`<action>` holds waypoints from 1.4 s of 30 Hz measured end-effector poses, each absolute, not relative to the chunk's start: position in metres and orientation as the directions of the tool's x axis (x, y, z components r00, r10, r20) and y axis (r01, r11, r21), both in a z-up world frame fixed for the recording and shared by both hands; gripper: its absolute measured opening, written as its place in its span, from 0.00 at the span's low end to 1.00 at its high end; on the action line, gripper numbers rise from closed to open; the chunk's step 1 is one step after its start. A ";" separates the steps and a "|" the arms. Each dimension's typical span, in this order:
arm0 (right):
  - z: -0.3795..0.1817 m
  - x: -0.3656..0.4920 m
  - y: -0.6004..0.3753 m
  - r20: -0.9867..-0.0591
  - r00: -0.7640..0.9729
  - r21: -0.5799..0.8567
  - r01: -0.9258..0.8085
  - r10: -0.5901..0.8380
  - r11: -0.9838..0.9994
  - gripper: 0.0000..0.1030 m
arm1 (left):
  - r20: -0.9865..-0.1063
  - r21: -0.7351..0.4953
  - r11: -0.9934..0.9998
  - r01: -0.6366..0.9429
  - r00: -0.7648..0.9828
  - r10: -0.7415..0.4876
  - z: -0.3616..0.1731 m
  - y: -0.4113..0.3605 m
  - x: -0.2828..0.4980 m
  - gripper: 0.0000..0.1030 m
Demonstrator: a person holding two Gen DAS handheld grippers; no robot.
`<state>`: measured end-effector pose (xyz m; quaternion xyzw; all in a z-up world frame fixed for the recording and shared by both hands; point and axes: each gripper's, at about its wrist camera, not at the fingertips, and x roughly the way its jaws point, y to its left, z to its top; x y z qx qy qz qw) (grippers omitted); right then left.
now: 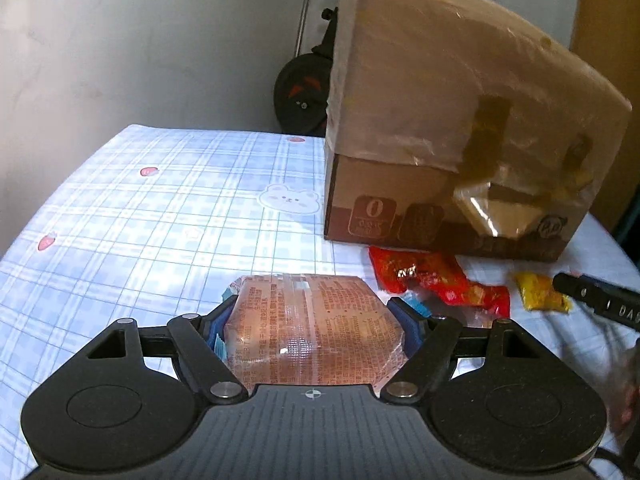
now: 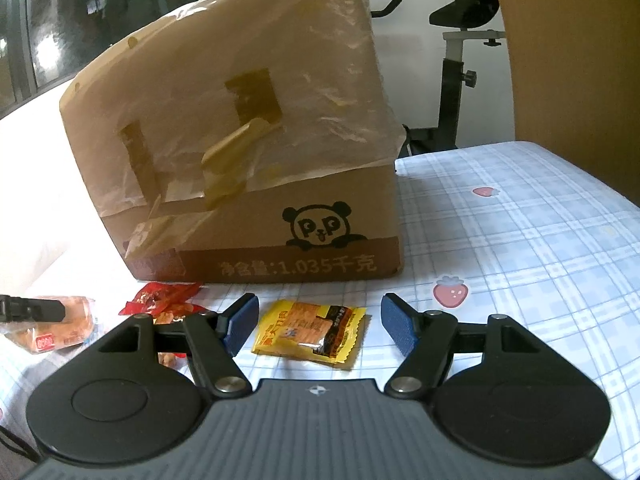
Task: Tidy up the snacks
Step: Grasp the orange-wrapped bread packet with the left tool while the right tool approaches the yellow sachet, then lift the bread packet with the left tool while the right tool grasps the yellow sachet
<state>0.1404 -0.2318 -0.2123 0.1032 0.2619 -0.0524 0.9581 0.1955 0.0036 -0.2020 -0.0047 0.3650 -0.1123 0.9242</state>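
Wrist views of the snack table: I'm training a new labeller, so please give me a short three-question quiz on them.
1. True or false: the left claw is clamped on the bread packet.
2. What lies between the open fingers of the right claw? A) a yellow snack packet; B) a banana; C) nothing.
3. Fill in: the animal printed on the cardboard box is a ____.
Key: 1 true; 2 A; 3 panda.
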 end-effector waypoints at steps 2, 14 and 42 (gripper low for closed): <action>-0.213 0.141 -0.232 -0.517 0.855 0.167 0.152 -0.045 0.974 0.69 | -0.698 -0.095 0.974 0.206 0.683 -0.213 -0.206 0.002 0.198 0.80; -0.216 0.145 -0.232 -0.534 0.845 0.165 0.146 -0.036 0.975 0.69 | -0.759 -0.121 0.977 0.175 0.618 -0.204 -0.217 0.008 0.199 0.81; -0.226 0.163 -0.214 -0.620 0.782 0.030 0.112 -0.069 0.993 0.73 | -0.704 -0.202 0.965 0.168 0.660 -0.263 -0.223 0.015 0.193 0.75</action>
